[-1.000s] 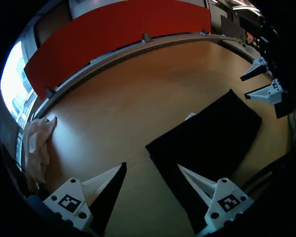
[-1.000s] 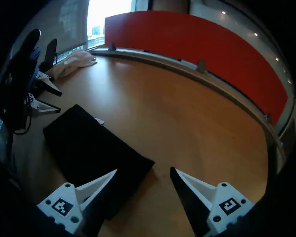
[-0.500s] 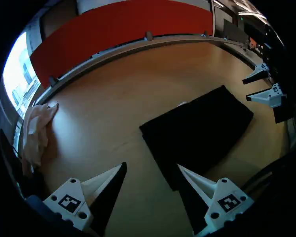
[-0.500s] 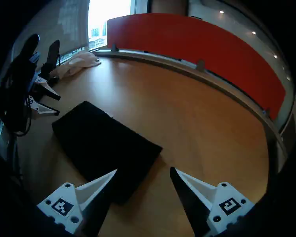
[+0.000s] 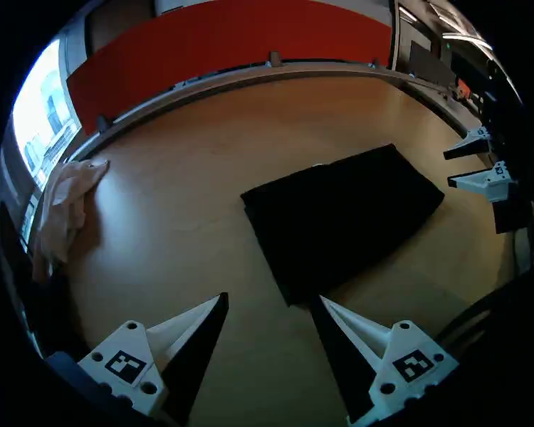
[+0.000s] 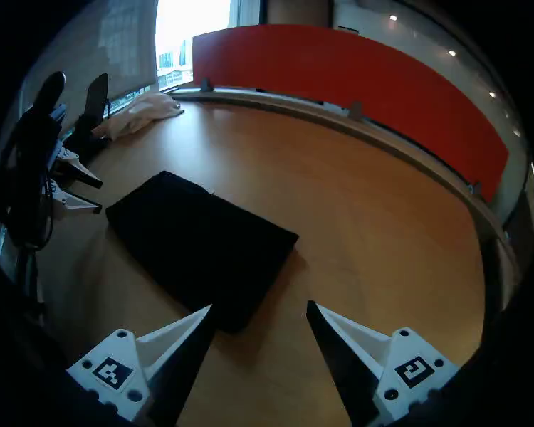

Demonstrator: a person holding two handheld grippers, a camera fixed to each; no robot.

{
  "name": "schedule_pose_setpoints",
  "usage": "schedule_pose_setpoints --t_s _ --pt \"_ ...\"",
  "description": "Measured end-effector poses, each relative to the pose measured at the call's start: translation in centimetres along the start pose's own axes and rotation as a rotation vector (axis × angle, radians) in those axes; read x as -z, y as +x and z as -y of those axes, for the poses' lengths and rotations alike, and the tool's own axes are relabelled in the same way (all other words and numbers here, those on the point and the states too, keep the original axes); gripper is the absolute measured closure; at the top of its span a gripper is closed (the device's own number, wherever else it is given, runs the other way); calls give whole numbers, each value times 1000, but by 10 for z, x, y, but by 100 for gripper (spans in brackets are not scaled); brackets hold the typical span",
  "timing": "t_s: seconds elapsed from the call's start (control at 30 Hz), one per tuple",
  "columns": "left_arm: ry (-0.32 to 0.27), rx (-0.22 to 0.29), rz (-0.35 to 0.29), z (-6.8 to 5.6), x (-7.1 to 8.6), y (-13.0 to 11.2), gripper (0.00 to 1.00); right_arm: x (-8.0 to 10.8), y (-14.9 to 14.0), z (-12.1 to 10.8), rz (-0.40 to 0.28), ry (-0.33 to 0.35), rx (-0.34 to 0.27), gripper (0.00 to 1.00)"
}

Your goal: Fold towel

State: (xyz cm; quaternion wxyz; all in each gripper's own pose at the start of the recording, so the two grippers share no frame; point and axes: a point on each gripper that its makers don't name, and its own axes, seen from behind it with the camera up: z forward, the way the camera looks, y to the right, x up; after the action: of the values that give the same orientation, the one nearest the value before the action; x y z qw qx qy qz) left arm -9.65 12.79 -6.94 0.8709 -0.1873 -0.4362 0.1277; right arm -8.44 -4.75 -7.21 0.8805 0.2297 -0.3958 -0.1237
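Both hand-held grippers are released, jaws spread wide with nothing between them. In the left gripper view, the left hand-held gripper (image 5: 268, 297) points its white fingers at the near corner of a black towel (image 5: 342, 213), which lies flat on the wooden desk (image 5: 174, 213) as a tidy folded rectangle. That corner sits just ahead of the fingertips; I cannot tell whether they touch it. The right hand-held gripper (image 5: 473, 167) shows at the far right edge of this view, just beyond the towel's other end, its fingers also apart.

In the right gripper view, the right hand-held gripper (image 6: 260, 306) likewise faces the towel, whose near corner lies by one fingertip. The towel sits between the two grippers.

A crumpled pale cloth (image 5: 64, 206) rests near the desk's far edge, well apart from the towel. A red partition panel (image 5: 231, 43) stands along the back of the desk, with a bright window (image 5: 39, 121) beside it.
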Motion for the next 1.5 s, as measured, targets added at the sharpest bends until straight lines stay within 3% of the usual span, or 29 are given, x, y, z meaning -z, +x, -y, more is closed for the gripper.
schedule_pose_setpoints --t_s 0.6,1.2,1.5 --pt "26 53 -16 0 17 -20 17 2 -8 12 -2 43 42 7" --pt "48 161 -19 0 36 -51 17 -7 -9 27 8 116 110 7" --pt "60 192 -14 -1 43 -64 17 -12 -14 34 30 152 134 14"
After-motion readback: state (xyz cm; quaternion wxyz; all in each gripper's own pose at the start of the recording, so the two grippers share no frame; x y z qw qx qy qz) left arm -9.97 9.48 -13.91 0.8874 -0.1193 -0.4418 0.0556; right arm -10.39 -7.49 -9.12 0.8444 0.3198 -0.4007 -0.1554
